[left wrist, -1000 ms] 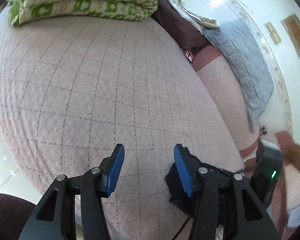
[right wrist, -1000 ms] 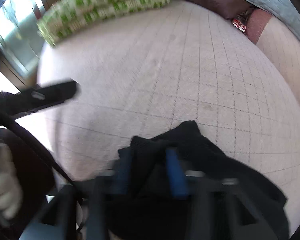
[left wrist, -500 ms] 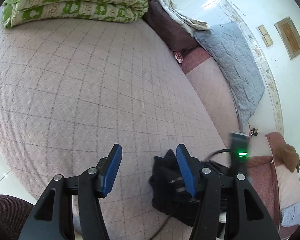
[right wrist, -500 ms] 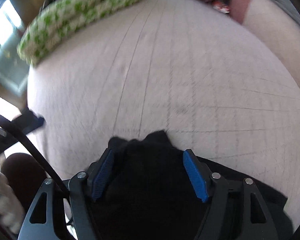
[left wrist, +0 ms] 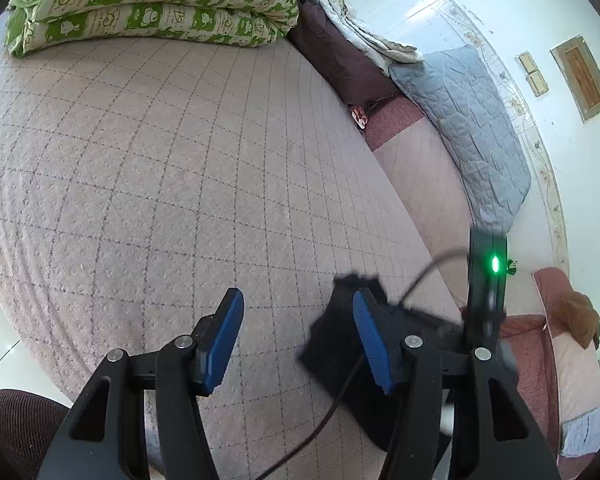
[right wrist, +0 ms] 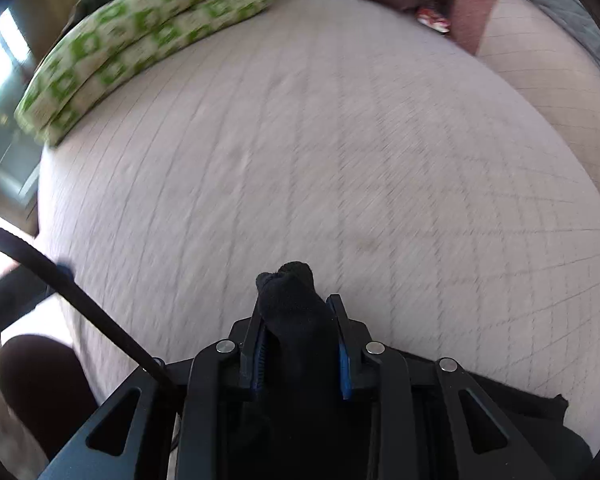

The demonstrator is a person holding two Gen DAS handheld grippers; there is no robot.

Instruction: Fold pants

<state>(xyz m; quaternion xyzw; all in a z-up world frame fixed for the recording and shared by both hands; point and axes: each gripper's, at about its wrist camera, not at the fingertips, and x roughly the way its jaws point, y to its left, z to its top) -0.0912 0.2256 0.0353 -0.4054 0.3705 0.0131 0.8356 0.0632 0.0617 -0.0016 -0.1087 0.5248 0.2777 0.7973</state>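
Observation:
The black pants [right wrist: 290, 296] lie bunched near the front edge of a pinkish quilted bed [right wrist: 340, 140]. My right gripper [right wrist: 298, 310] points steeply down and its jaws are closing, with a fold of the pants squeezed between the blue pads. More black cloth [right wrist: 540, 416] trails off to the lower right. In the left wrist view, my left gripper [left wrist: 296, 340] hovers open over bare bedspread [left wrist: 180, 180] with nothing between its fingers. The pants [left wrist: 332, 344] sit just right of it, partly behind its right finger [left wrist: 370, 344]. The right gripper's body [left wrist: 488, 280], with a green light, stands above them.
A folded green-and-white quilt [left wrist: 152, 4] lies at the far end of the bed. A grey quilt [left wrist: 472, 120] and a maroon pillow [left wrist: 340, 60] are at the right. A black cable [right wrist: 80, 296] crosses at the lower left. A person's dark-clad knee [left wrist: 16, 420] is at the near edge.
The right jaws stood wide around the pants half a second ago and have now closed on a bunched fold. The right gripper shifted across the bed. The left gripper stayed put.

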